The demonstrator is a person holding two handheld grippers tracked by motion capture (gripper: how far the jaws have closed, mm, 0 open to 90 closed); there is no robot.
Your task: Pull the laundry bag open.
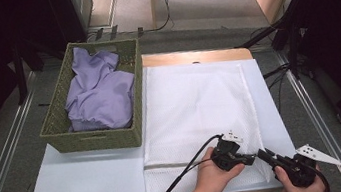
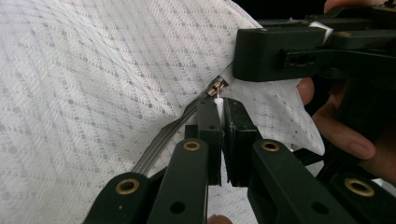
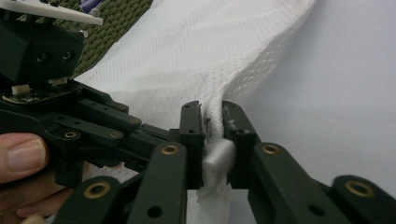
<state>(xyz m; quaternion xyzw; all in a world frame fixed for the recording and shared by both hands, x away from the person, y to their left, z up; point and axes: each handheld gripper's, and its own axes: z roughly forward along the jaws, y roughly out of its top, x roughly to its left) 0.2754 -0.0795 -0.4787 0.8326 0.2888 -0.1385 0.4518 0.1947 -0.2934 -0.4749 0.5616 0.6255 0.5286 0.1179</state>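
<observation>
A white mesh laundry bag (image 1: 195, 107) lies flat on the table, with a grey zipper (image 1: 178, 164) running along its near end. Both grippers meet at the bag's near right corner. My left gripper (image 1: 254, 158) is shut on the zipper pull's small white tab (image 2: 219, 109), just below the metal slider (image 2: 217, 88). My right gripper (image 1: 263, 154) faces it from the right. In the right gripper view its jaws (image 3: 214, 112) are shut on the bag's raised edge (image 3: 215, 135), with mesh bunched between the pads.
A green wicker basket (image 1: 99, 139) holding a crumpled lilac garment (image 1: 100, 93) stands at the table's left, touching the bag's left edge. The white table surface (image 1: 89, 178) is bare in front of the basket. Floor rails and cables lie beyond the table.
</observation>
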